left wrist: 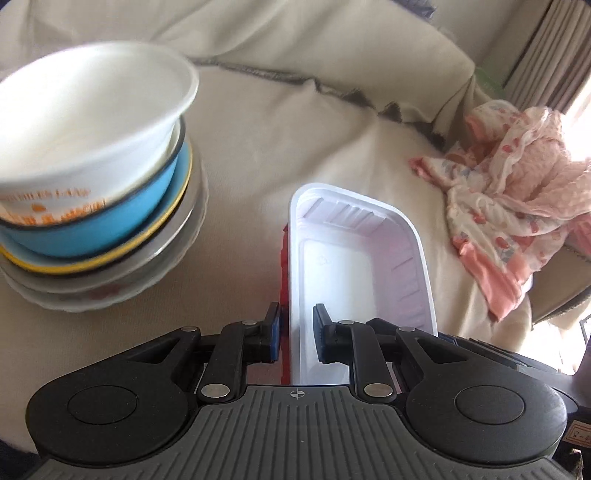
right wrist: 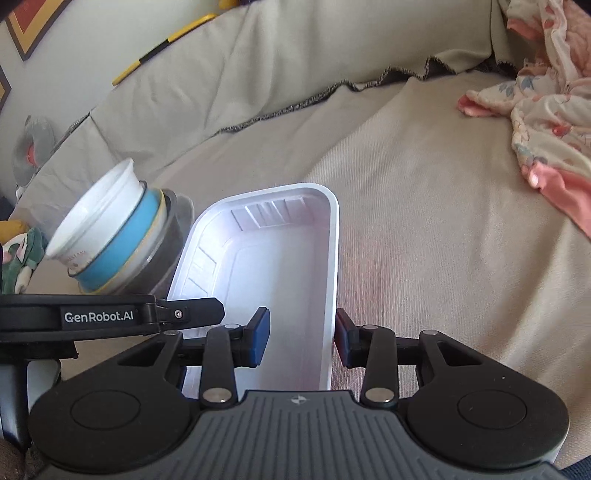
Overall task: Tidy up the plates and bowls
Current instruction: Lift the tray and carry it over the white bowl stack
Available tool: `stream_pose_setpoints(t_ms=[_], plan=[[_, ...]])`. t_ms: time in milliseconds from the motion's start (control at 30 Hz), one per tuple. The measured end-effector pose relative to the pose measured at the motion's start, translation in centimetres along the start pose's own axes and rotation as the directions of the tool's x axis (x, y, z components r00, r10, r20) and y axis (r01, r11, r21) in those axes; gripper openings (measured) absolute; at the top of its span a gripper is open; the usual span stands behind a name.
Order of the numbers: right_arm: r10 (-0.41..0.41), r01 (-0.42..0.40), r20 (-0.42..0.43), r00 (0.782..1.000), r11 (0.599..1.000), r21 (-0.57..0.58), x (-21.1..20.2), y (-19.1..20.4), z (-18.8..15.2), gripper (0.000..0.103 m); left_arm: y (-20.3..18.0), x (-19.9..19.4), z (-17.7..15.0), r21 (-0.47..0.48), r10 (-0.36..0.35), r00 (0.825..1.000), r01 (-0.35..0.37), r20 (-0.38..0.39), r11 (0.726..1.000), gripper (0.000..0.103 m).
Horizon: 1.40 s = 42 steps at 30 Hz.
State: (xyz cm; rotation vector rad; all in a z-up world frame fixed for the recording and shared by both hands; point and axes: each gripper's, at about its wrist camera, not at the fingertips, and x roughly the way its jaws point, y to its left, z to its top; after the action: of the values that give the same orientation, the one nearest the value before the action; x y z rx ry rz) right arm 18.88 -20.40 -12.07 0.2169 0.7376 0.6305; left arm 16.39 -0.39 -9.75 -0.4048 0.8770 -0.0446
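Note:
A white rectangular plastic tray (left wrist: 362,258) rests on the beige covered sofa; it also shows in the right wrist view (right wrist: 280,251). My left gripper (left wrist: 295,332) straddles the tray's left wall, with a red edge beside it; its pads are close to the wall, but contact is unclear. My right gripper (right wrist: 301,336) is open, its fingers either side of the tray's right wall with gaps. A stack of dishes (left wrist: 92,184), white bowl on blue bowl on yellow-rimmed plate and grey plates, stands to the left; it also shows in the right wrist view (right wrist: 118,236).
A pink floral cloth (left wrist: 517,192) lies crumpled at the right of the seat; it also shows in the right wrist view (right wrist: 546,103). The sofa back (left wrist: 295,33) rises behind. The left gripper's body (right wrist: 103,317) reaches in from the left in the right wrist view.

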Motion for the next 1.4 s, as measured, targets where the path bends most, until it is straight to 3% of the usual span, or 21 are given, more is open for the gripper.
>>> stream_pose_setpoints(t_ms=[167, 267, 367, 500, 667, 867, 933, 1067, 1167, 1400], plan=[[0.059, -0.052, 0.143, 0.988, 0.997, -0.050, -6.0, 3.2, 4.1, 0.038, -0.3, -7.4, 3.4, 0.013, -0.102, 0.991, 0.101, 0.087, 0.995, 0.020], [0.150, -0.130, 0.195, 0.969, 0.985, -0.110, -8.8, 6.4, 7.5, 0.038, 0.8, -13.5, 6.1, 0.017, -0.160, 0.970, 0.160, 0.183, 0.987, 0.024], [0.263, -0.230, 0.211, 0.941, 0.958, -0.170, -10.4, 10.5, 10.2, 0.038, 2.3, -18.6, 7.6, 0.019, -0.156, 0.947, 0.157, 0.279, 0.987, 0.022], [0.303, -0.234, 0.214, 0.929, 0.926, -0.296, -9.8, 16.4, 11.7, 0.038, 5.3, -22.0, 8.4, -0.024, -0.123, 0.926, 0.141, 0.356, 0.990, 0.022], [0.277, -0.222, 0.129, 0.952, 0.916, -0.334, -5.2, 20.3, 11.8, 0.037, 10.2, -20.2, 9.9, -0.166, -0.097, 0.942, 0.157, 0.321, 0.974, 0.022], [0.200, -0.188, 0.023, 0.979, 0.948, -0.258, 0.1, 20.0, 11.3, 0.037, 15.3, -15.1, 10.2, -0.267, -0.157, 0.948, 0.233, 0.278, 0.935, 0.024], [0.169, -0.169, -0.019, 0.985, 0.956, -0.241, 1.7, 19.7, 11.0, 0.038, 16.6, -13.5, 9.6, -0.296, -0.173, 0.964, 0.229, 0.203, 0.927, 0.024], [0.167, -0.181, -0.086, 0.982, 0.964, -0.195, 4.8, 19.8, 11.3, 0.037, 18.0, -13.3, 9.4, -0.278, -0.158, 0.964, 0.216, 0.215, 0.936, 0.026], [0.164, -0.178, -0.083, 0.983, 0.962, -0.207, 5.6, 20.5, 11.3, 0.037, 19.1, -12.9, 9.5, -0.308, -0.161, 0.958, 0.232, 0.237, 0.923, 0.026], [0.119, -0.139, -0.100, 0.988, 0.963, -0.229, 6.7, 20.5, 11.5, 0.037, 19.5, -10.4, 9.7, -0.325, -0.156, 0.977, 0.196, 0.146, 0.925, 0.025]])
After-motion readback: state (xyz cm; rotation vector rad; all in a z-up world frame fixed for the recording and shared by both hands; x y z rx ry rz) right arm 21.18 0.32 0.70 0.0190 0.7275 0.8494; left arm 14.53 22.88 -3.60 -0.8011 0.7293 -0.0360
